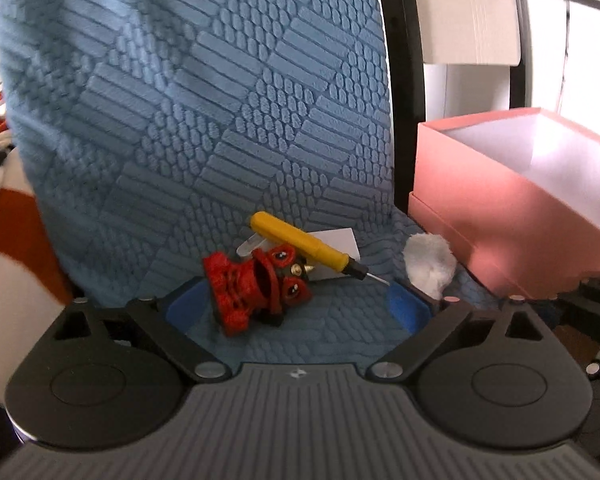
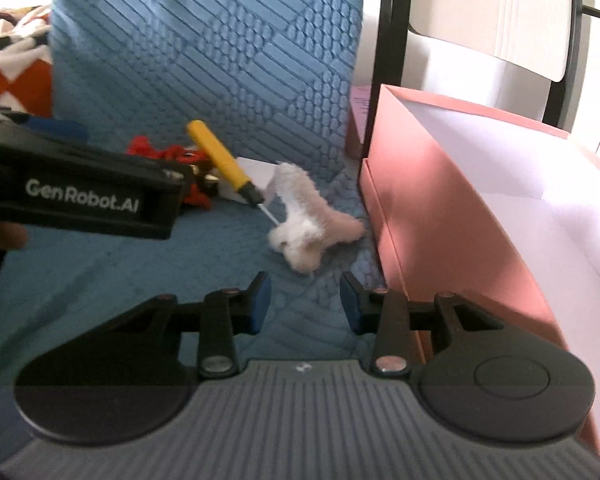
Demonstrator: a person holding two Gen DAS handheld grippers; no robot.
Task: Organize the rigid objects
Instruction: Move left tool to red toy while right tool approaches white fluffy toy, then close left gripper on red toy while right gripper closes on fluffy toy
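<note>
A red and black toy figure (image 1: 256, 290) lies on the blue textured bedspread (image 1: 204, 120), just ahead of my open left gripper (image 1: 298, 308), closer to its left pad. A yellow-handled screwdriver (image 1: 300, 245) lies across the toy's far side. A white fluffy toy (image 1: 430, 262) lies to the right. In the right wrist view my right gripper (image 2: 305, 306) is open and empty, just short of the fluffy toy (image 2: 304, 226). The screwdriver (image 2: 224, 166) and red toy (image 2: 172, 156) lie further left, partly hidden by the left gripper's body (image 2: 80, 192).
An open pink box (image 2: 460, 208) with a white inside stands at the right, also in the left wrist view (image 1: 512, 196). A black metal chair frame (image 2: 388, 40) rises behind it. White paper (image 1: 336, 244) lies under the screwdriver. An orange and white blanket (image 1: 4, 220) is at the left.
</note>
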